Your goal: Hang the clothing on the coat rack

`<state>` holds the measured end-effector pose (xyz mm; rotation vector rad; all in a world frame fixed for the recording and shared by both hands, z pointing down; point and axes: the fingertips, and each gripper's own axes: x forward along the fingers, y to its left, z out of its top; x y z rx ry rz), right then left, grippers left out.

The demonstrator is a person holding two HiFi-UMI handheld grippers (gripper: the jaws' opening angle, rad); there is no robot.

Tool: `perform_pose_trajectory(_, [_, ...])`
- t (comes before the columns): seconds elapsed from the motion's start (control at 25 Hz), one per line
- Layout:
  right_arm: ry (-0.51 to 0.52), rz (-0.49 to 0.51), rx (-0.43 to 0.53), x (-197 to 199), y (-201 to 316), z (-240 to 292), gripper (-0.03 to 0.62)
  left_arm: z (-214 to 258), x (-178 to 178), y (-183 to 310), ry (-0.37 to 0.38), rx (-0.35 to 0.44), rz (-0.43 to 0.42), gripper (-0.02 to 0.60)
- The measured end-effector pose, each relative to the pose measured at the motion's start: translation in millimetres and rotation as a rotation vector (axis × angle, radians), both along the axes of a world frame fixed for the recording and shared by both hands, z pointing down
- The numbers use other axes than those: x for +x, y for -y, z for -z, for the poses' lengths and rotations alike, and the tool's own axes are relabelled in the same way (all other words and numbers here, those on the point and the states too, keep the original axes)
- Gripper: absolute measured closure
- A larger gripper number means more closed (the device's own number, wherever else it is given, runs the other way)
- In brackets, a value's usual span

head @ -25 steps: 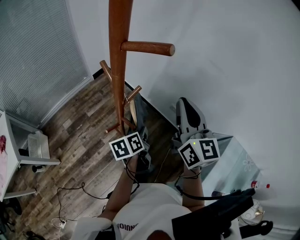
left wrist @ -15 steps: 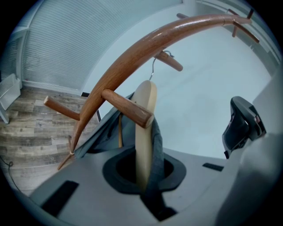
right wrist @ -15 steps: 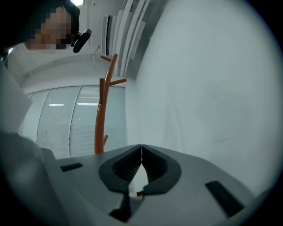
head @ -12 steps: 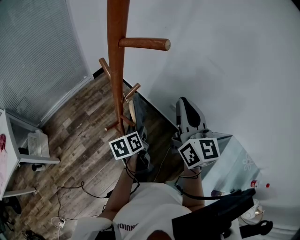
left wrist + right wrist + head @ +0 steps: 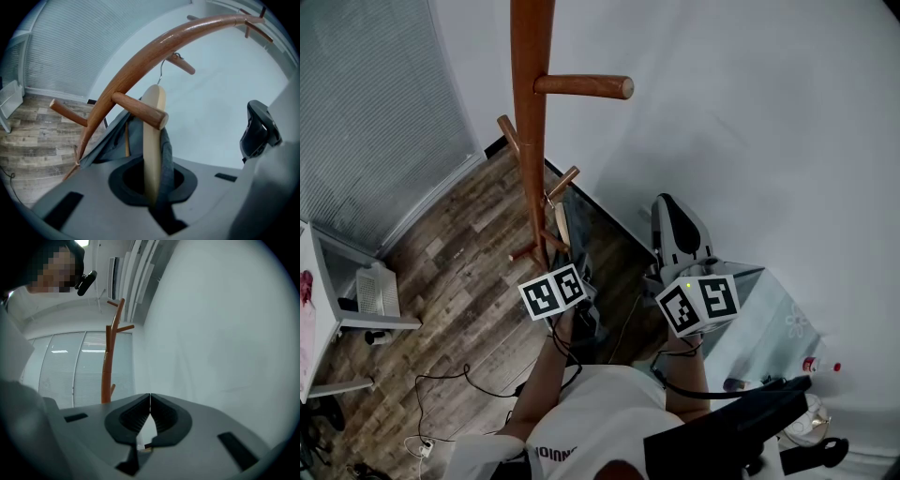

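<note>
Our left tool (image 5: 152, 187) grips the hanger (image 5: 152, 136), clothing (image 5: 167, 154) draped, beside the coat rack (image 5: 140, 61); right tool (image 5: 150, 416) closed, empty. An unseated hook (image 5: 161, 75) could drop everything.

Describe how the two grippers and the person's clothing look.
The left gripper and the right gripper are grey plastic shells with black jaws. Each carries a white cube with black square markers: the left cube, the right cube. Black cables trail from them. The person wears a white shirt.
</note>
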<state>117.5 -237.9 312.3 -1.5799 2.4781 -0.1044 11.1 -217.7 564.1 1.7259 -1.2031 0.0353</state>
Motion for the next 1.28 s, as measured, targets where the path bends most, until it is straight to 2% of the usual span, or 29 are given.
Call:
perform_pose_trajectory(0.44, [0.002, 0.001, 0.002, -4.4, -1.3, 1.7, 0.574, -10.4, -9.5, -0.4, 0.055, 0.009, -0.011, 0.554])
perform_pose_trajectory(0.76, [0.004, 0.005, 0.004, -4.9, -1.1, 1.8, 0.574, -18.0, -16.4, 1.7, 0.145, 0.02, -0.023, 0.554])
perform_pose_trajectory(1.0, [0.007, 0.007, 0.007, -4.2, -1.5, 3.0, 0.574, -19.9, -19.2, 3.4, 0.17, 0.023, -0.021, 0.554])
perform_pose_trajectory(1.28, [0.013, 0.011, 0.007, -3.9, 0.2, 2.8, 0.574, -22.2, -20.5, 7.1, 0.189, 0.029, -0.026, 0.51])
